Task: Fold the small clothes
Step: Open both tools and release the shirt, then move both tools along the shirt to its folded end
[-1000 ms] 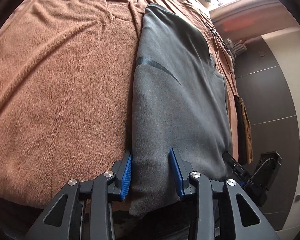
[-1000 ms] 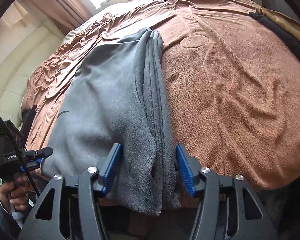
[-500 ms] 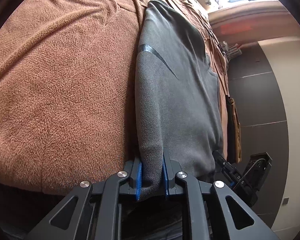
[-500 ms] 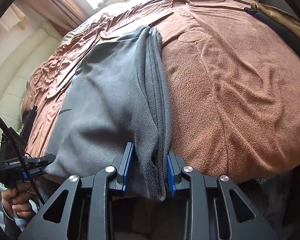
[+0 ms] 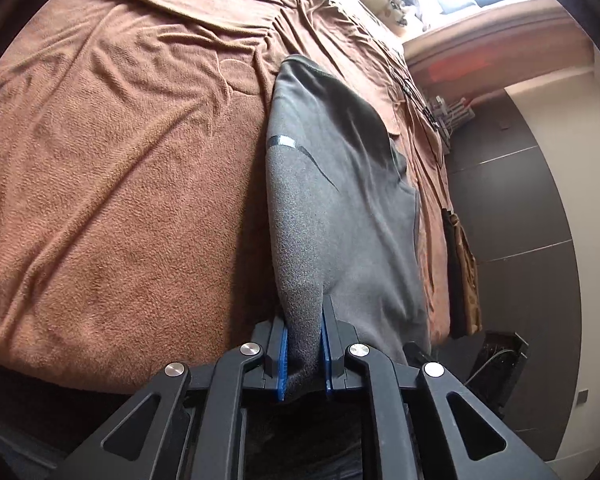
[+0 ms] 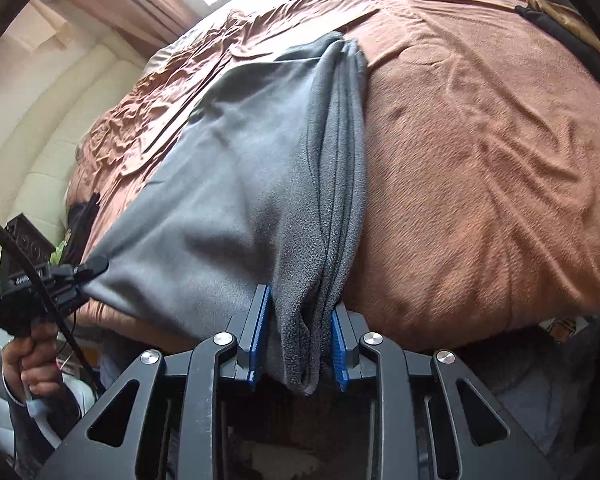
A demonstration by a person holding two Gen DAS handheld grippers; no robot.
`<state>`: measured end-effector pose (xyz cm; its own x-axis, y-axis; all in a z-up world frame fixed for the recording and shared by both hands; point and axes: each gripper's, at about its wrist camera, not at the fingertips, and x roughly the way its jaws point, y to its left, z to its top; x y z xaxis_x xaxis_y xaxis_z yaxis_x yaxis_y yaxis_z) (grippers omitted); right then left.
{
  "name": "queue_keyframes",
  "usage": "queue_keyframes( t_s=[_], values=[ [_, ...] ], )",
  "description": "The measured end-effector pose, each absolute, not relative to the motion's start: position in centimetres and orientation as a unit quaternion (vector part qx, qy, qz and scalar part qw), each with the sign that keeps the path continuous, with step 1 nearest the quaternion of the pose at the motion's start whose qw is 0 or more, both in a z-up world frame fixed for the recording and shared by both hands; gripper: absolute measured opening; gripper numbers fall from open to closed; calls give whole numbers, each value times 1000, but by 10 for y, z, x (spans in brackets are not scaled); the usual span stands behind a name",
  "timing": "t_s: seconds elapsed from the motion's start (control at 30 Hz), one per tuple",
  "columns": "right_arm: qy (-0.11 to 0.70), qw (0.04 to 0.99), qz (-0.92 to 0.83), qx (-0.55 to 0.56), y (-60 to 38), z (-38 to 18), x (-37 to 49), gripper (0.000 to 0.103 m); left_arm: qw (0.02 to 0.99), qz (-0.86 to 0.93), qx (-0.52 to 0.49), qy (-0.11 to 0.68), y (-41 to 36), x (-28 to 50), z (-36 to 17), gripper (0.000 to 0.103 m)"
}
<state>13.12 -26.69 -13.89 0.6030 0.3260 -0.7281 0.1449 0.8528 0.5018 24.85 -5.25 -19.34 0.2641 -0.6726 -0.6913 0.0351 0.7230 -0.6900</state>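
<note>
Both grippers clamped on one grey garment at the near edge of the bed.

One grey fleece garment (image 5: 340,208) lies lengthwise on the brown blanket (image 5: 120,184), its near end hanging over the edge. The left gripper (image 5: 303,354) has just closed its jaws; the blue pads (image 5: 283,360) pinch one folded corner. The right gripper (image 6: 299,354) has likewise just closed, clamping the thicker bundle of layered folds (image 6: 336,184). One person's hand (image 6: 32,364) holds the left gripper's handle; the white lettering on its body is too blurred to read. A dark stripe (image 5: 284,142) marks the garment.
</note>
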Motion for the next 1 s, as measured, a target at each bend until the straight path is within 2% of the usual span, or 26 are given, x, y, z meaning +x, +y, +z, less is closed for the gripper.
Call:
queue_keyframes(
  t_s=[0.17, 0.27, 0.3, 0.33, 0.37, 0.4, 0.43, 0.47, 1.0],
  values=[
    [455, 850, 68, 254, -260, -141, 131, 25, 735, -241, -256, 580, -57, 244, -206, 14],
    [458, 851, 61, 249, -268, -137, 132, 25, 728, -221, -248, 600, -58, 248, -216, 18],
    [458, 852, 58, 247, -272, -135, 133, 25, 726, -218, -247, 603, -57, 250, -218, 23],
    [457, 853, 56, 247, -276, -133, 133, 29, 726, -217, -249, 603, -55, 252, -218, 27],
    [454, 853, 56, 251, -280, -132, 134, 33, 727, -216, -251, 602, -52, 254, -217, 37],
    [449, 854, 55, 257, -284, -130, 135, 46, 730, -214, -252, 597, -50, 257, -215, 47],
    [443, 856, 54, 262, -288, -127, 136, 59, 735, -213, -252, 592, -49, 260, -212, 50],
    [438, 857, 52, 265, -292, -125, 139, 62, 741, -212, -251, 587, -47, 264, -209, 53],
    [415, 867, 19, 276, -306, -122, 214, 62, 754, -197, -238, 580, -53, 350, -211, 53]
  ],
)
